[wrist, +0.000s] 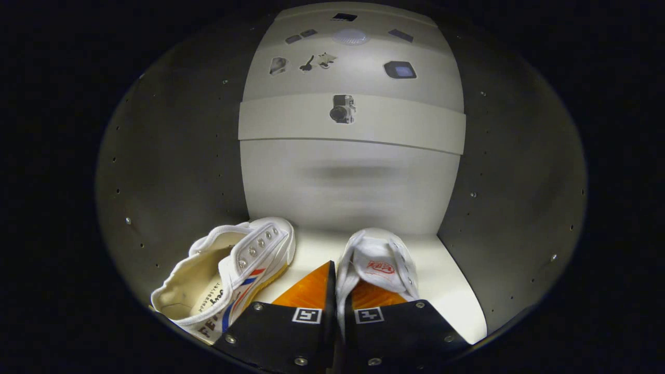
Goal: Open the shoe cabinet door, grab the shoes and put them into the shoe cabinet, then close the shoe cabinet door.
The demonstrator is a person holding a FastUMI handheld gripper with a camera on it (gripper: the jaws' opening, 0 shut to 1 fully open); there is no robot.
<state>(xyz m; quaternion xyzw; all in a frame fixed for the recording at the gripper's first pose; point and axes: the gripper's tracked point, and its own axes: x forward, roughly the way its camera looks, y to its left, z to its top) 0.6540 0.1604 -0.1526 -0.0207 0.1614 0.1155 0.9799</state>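
White canvas of the second shoe (376, 265) is pinched by its side wall between the gripper (340, 283) fingers, inside the shoe cabinet (171, 171). It should be lowered flat onto the shelf (447, 291), beside the first shoe (228, 275), before release.

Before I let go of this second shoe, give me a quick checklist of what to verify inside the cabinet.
1. First shoe already on the cabinet floor, lying tilted on its side beside the fingers: ok for placement, not ok if you want it upright.
2. Second shoe pinched by the hand-held gripper, fingers closed on its collar edge: ok.
3. Second shoe resting fully on the floor: cannot tell, its sole is hidden.
4. The two shoes apart, bare floor between them: ok.
5. Room beyond the toes to the back wall: ok.
6. Door free to swing shut: cannot tell.
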